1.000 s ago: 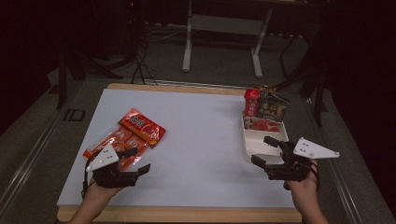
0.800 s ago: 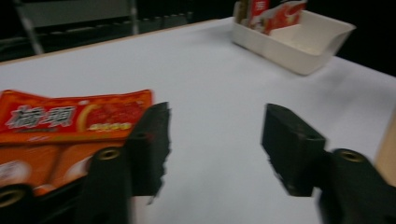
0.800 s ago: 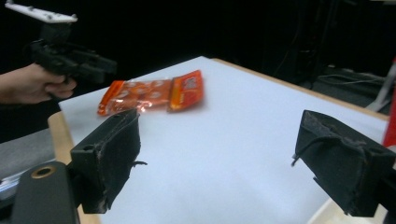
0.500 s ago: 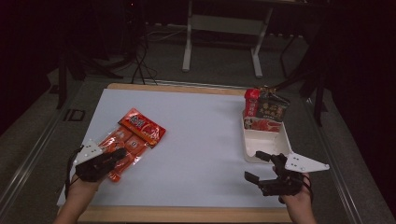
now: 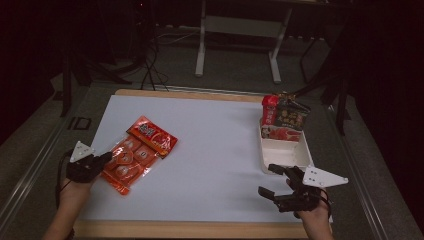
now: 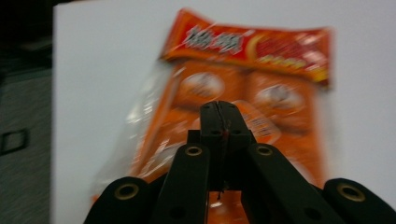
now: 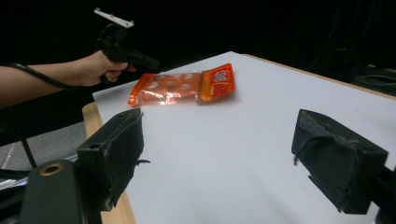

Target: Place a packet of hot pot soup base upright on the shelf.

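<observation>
High view puts your left tongs [image 5: 106, 158] at the near-left end of the snack pack [image 5: 136, 155], which lies flat on the white counter [image 5: 215, 140], well left of centre. The pack's long axis runs diagonally, from that near-left end up to its red header card at the far right, so the tongs point almost straight along it. Left gripper view shows the two jaws pressed together with nothing between them, tips hovering over the pack's middle (blurred, so whether they touch the film I cannot tell). Your left hand is clearly the nearer one; the right tongs [image 5: 274, 181] sit well apart at the near-right, jaws spread wide and empty, just in front of the tray [image 5: 285, 152].

The pack is thin, glossy, crinkly plastic, orange with clear margins, holding rows of small flat round-printed sachets. It looks floppy and slippery. To lift it you would likely have to part the jaws and pinch the loose clear edge nearest you, since the flat face offers no grip.
</observation>
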A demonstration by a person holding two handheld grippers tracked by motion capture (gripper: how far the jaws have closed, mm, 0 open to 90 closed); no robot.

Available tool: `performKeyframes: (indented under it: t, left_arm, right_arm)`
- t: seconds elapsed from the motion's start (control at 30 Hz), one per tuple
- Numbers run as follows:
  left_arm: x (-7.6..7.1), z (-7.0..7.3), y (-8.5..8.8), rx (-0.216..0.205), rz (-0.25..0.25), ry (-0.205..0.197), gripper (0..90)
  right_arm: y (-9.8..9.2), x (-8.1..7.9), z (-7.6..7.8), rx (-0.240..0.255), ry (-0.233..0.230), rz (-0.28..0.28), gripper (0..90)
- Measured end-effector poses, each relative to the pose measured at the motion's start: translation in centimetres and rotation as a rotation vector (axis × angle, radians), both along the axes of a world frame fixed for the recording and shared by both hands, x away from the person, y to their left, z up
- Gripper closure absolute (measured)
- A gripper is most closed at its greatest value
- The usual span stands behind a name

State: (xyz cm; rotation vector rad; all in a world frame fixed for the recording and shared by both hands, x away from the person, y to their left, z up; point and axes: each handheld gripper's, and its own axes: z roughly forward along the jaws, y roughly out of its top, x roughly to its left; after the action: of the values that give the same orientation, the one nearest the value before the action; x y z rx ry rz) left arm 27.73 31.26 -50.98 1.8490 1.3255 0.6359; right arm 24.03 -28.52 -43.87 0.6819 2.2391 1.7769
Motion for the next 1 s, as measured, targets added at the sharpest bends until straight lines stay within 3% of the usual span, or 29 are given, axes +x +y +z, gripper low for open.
performKeyframes:
  t: [0.13,0.33,0.53,0.6,1.0]
  left_arm:
    - [0.8,-0.8,1.2,0.029,0.047,0.014,90.0]
    - [1.8,-1.4,2.1,0.037,0.068,0.026,90.0]
    - [3.1,-2.2,2.4,0.069,0.094,0.077,90.0]
    - [3.4,-2.5,2.5,0.087,0.088,0.108,90.0]
    - [3.9,-2.3,1.9,0.163,0.047,0.157,90.0]
  right_arm:
    - [0.0,0.1,-0.1,-0.005,0.005,-0.002,16.4]
    - [0.0,0.2,-0.3,-0.003,0.012,-0.003,16.4]
    - [0.2,0.3,-0.3,0.002,0.018,0.006,16.4]
    - [0.2,0.3,-0.3,0.002,0.016,0.009,16.4]
    - [0.1,0.2,-0.5,-0.003,0.026,0.013,16.4]
